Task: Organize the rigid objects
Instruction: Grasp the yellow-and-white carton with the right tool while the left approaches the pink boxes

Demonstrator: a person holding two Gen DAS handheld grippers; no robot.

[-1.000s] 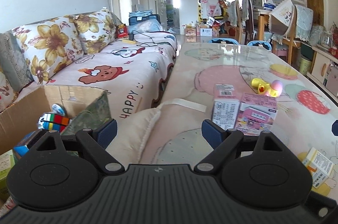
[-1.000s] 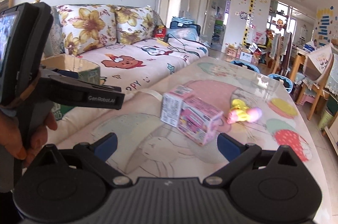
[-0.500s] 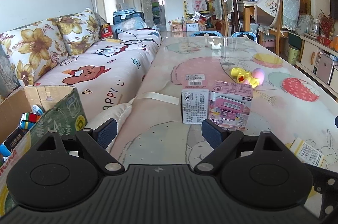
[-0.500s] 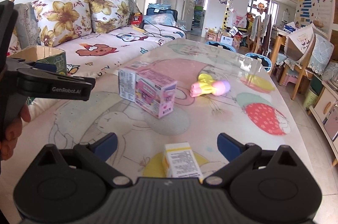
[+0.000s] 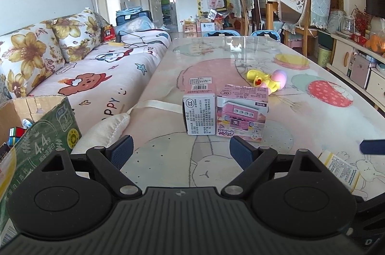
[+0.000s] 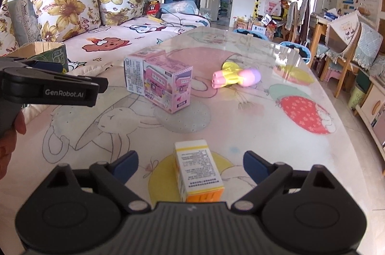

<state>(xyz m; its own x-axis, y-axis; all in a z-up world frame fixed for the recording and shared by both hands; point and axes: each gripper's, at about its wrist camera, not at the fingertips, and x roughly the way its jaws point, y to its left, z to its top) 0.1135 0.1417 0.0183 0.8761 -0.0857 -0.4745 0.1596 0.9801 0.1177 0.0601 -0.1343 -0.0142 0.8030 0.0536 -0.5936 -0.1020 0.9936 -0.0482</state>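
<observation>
**Right gripper is closing in around the small yellow carton**

The yellow and white carton point(image 6: 198, 169) is lying on the table point(image 6: 276, 134), close in front of the right gripper point(image 6: 190, 164) and between its two blue pads. It is looking like a light, stiff cardboard box with flat, smooth sides, so it is probably easy to lift but can be crushed by a hard squeeze. The best hold is likely across its two long side faces, near the middle.

The right gripper's jaws are standing apart and have just been closing a little; the carton is sitting between them, but a clear gap is showing on both sides, so the pads are not yet touching it.

The left gripper point(image 5: 180, 150) is waiting wide apart and is holding nothing. The pink toy box point(image 5: 241, 114) is standing further ahead of it, and the open cardboard box point(image 5: 43, 132) with things inside is sitting at its left, beside the sofa point(image 5: 96, 77).
</observation>
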